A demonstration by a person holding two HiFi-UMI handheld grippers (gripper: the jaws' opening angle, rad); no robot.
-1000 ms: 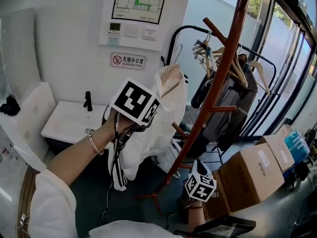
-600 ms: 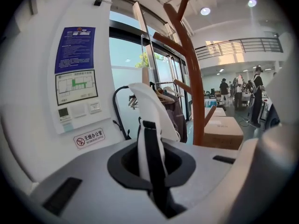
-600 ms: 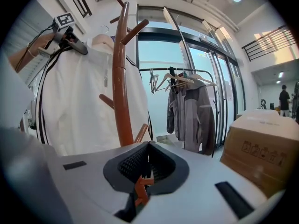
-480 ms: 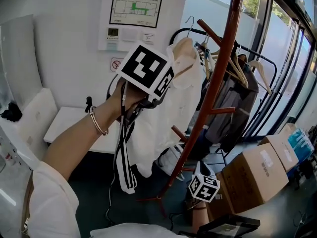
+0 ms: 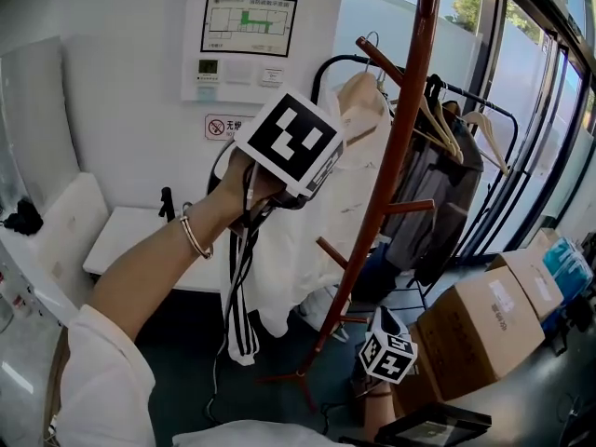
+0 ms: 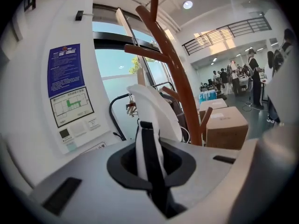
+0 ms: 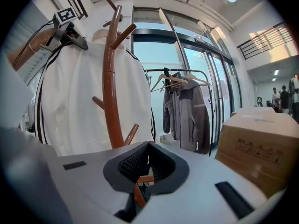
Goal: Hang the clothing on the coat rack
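- We hold the left gripper (image 6: 149, 141) high beside the coat rack (image 5: 395, 147). Its fingers, just eased a touch wider, pinch the white jacket (image 5: 289, 250) by its top edge, ready for an upper peg (image 5: 377, 60).
- The jacket hangs free below, not yet hooked.
- The right gripper (image 7: 149, 143) sits low near the rack's base, fingers together and empty.

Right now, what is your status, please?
Left gripper shut on white jacket, jaws just eased slightly. Right gripper shut, empty, low by coat rack. Jacket held high beside upper pegs, not seen hooked. No blocker seen.
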